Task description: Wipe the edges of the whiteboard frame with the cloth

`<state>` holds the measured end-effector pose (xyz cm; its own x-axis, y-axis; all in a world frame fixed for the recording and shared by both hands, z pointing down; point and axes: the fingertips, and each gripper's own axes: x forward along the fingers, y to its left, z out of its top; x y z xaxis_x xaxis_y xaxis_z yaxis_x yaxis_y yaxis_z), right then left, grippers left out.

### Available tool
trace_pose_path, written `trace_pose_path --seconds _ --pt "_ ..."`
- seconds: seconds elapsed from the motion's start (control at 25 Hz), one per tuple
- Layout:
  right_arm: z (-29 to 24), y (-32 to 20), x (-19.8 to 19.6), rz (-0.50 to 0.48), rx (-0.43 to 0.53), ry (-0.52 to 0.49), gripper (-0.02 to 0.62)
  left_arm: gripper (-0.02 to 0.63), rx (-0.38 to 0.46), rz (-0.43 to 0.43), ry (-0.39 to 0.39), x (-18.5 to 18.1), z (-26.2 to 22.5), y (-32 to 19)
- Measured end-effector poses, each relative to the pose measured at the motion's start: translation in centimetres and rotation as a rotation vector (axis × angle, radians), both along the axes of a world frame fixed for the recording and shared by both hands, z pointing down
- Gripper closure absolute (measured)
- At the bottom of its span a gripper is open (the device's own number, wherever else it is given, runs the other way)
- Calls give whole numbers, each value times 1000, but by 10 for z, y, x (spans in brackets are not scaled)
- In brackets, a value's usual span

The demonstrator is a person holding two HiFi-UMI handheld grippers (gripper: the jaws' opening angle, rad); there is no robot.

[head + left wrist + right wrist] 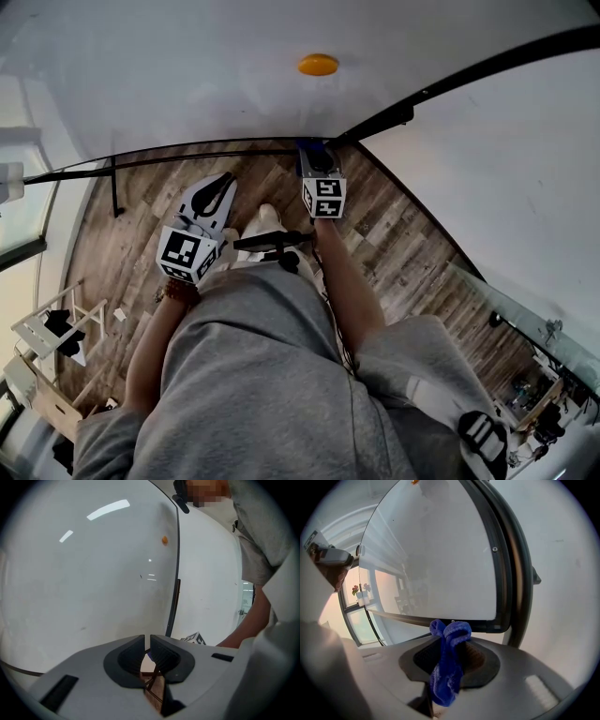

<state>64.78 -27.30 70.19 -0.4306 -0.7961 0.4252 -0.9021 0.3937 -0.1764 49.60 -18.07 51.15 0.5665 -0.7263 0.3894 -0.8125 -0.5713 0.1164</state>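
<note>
— Nearest the lens, in the right gripper view: a blue cloth (447, 667), bunched and drooping. Soft and light?

— Judged so. Limp, fuzzy, nothing to break; likely to drag along a rail rather than skid. Best pinched at a gathered fold, with a tuft left proud for rubbing.

— And the right gripper (451, 649)?

— Clamped hard on that cloth, with a tuft standing above the tips and a tail hanging below. Held just under the whiteboard frame (506, 597), at its lower corner. Touching the rail or a hair short of it: impossible to say.

— The left gripper (150, 649)?

— Drawn almost together, only a slit left, nothing between. Held short of the frame, to the left of that same corner, touching nothing in view.

— Farther off?

— Inside the frame, bare white board (93, 573). High above the frame's bottom rail, stuck to the board, a small orange disc (319, 65).
</note>
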Motion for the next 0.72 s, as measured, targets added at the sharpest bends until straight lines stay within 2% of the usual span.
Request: trace_pose_path --seconds 0.72 --pt "0 -1 -31 0 -24 -21 480 563 -20 -99 11 -55 5 11"
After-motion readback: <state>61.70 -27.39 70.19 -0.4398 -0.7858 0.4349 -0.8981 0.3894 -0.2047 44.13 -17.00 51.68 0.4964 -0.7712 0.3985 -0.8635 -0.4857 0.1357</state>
